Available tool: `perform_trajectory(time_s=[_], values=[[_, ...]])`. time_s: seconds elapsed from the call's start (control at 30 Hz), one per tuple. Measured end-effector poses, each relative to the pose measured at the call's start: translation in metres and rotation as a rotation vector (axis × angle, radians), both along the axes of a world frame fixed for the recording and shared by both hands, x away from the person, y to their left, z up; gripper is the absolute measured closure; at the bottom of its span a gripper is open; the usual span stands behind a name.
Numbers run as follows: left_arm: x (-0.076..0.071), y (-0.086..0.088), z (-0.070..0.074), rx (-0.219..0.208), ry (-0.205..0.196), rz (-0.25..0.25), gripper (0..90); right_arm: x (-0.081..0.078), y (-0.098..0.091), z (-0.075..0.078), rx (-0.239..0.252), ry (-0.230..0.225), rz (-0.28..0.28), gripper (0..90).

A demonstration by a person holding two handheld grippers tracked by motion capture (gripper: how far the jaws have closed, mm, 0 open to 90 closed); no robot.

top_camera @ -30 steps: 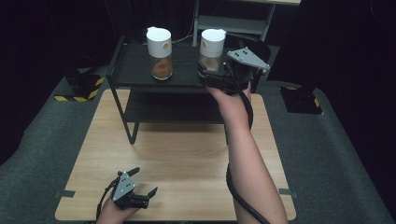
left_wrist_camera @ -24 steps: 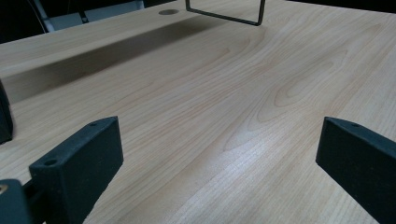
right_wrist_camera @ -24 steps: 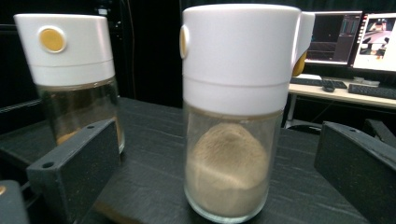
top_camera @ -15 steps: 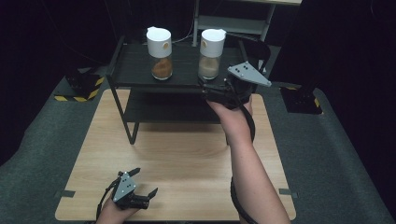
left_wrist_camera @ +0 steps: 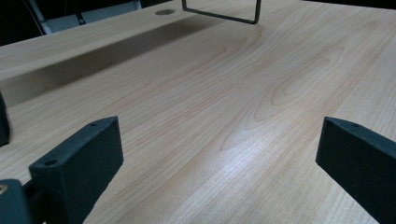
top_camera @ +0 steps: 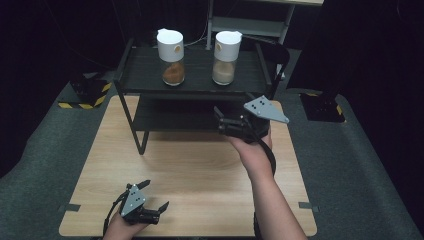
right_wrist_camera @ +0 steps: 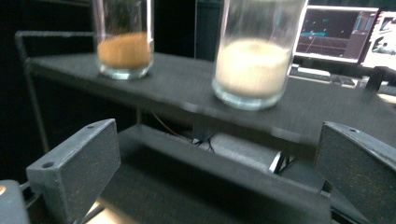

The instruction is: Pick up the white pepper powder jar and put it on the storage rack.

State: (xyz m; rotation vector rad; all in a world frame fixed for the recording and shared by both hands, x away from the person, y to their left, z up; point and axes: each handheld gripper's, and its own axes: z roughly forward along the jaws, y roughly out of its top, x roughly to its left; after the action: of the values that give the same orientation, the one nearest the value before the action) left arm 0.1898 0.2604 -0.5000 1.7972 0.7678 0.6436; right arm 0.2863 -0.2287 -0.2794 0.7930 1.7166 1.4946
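Two glass jars with white lids stand on the top of a black shelf rack point(top_camera: 145, 80). The left jar point(top_camera: 171, 57) point(right_wrist_camera: 123, 39) holds orange-brown powder. The right jar point(top_camera: 226, 58) point(right_wrist_camera: 254, 56) holds pale beige powder. My right gripper point(top_camera: 219, 125) point(right_wrist_camera: 210, 172) is open, held in front of the rack below its top shelf, apart from the pale jar, nothing between its jaws. My left gripper point(top_camera: 156, 194) point(left_wrist_camera: 217, 163) is open low over the wooden table point(left_wrist_camera: 233, 93) at the near left, holding nothing.
The rack has a lower shelf point(top_camera: 175, 117) and thin black legs point(top_camera: 137, 135) standing on the table. Dark grey carpet point(top_camera: 45, 160) surrounds the table. Yellow-black hazard tape point(top_camera: 82, 100) lies at the left. Lit monitors point(right_wrist_camera: 345, 35) show behind the rack.
My right gripper has let go of the pale jar, which now stands on the top shelf, and has drawn back and down toward the person. The left gripper has stayed still.
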Motion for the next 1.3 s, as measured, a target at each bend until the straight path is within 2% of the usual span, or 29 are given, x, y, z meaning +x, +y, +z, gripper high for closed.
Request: perform_trajectory(time_s=[0.1,0.23,0.37,0.63,0.93,1.3], values=[[0.000,0.003,-0.002,-0.019,-0.005,-0.010,0.9,-0.007,-0.003,-0.012,-0.030,0.002,0.007,0.0],[0.001,0.003,-0.001,-0.017,0.003,-0.010,0.9,-0.016,-0.009,-0.030,-0.034,0.009,0.010,0.0],[0.001,0.002,-0.001,-0.005,-0.001,-0.016,0.9,-0.023,-0.016,-0.047,-0.020,0.035,0.011,0.0],[0.001,0.000,0.001,0.015,-0.007,-0.027,0.9,-0.036,-0.027,-0.079,-0.044,0.086,-0.009,0.0],[-0.002,-0.002,0.000,0.024,-0.016,-0.032,0.9,-0.049,-0.029,-0.114,-0.099,0.130,-0.019,0.0],[-0.002,0.000,0.000,0.016,-0.016,-0.038,0.9,-0.060,-0.034,-0.151,-0.151,0.218,-0.029,0.0]])
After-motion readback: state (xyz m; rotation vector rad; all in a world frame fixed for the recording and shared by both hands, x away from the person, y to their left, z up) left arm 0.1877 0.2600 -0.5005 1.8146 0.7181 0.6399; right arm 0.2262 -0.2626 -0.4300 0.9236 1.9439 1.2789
